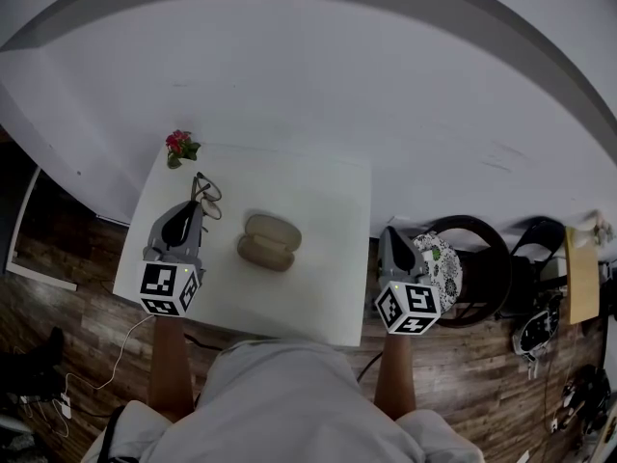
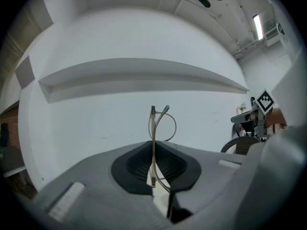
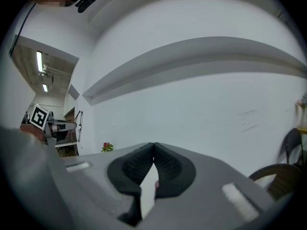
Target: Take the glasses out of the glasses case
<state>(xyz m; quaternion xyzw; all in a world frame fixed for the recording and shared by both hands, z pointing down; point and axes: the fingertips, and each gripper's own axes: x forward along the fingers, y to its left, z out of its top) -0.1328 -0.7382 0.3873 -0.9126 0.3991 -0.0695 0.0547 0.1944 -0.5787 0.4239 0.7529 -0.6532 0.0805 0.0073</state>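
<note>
The thin-framed glasses are clear of the case, near the table's left edge. My left gripper is shut on them. In the left gripper view the glasses stand on edge between the dark pads, with a lens rim and temple tip sticking up past the tips of the left gripper. The beige glasses case lies open in the middle of the white table. My right gripper hovers just beyond the table's right edge. In its own view the right gripper has its tips touching and holds nothing.
A small pot of red flowers stands at the table's far left corner, and the same flowers show in the right gripper view. A black chair with a patterned cushion stands right of the table. A white wall rises behind.
</note>
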